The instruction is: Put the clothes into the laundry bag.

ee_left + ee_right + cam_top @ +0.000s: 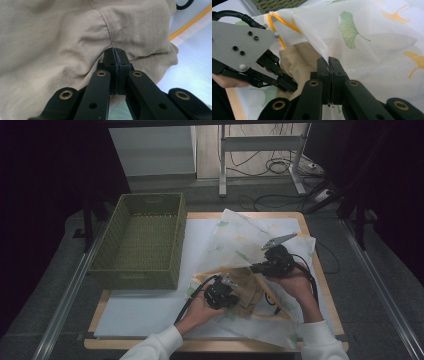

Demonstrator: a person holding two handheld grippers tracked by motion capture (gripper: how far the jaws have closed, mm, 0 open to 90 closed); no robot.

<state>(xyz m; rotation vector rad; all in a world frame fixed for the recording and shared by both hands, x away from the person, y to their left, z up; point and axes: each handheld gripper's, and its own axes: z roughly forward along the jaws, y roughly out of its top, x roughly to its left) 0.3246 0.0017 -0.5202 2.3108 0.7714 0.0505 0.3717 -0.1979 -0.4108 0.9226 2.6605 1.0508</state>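
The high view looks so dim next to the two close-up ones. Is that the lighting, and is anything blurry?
High view: dark and murky at the edges, with the table and green basket lit dully. Left gripper view: bright, even light, with the beige cloth sharp at the seam. Right gripper view: bright, with the leaf-print mesh crisp and the grey plate nearby slightly soft.

In the high view, the beige garment [247, 287] lies partly under the mesh bag [240, 245]; its full outline cannot be determined; the left claw [231, 282] tips are too small to resolve there. In the left gripper view, the garment [62, 37] is cut off at the top and left edges. In the right gripper view, the green basket [279, 3] is cropped by the top edge; the bag [374, 50] covers most of the garment [297, 62].
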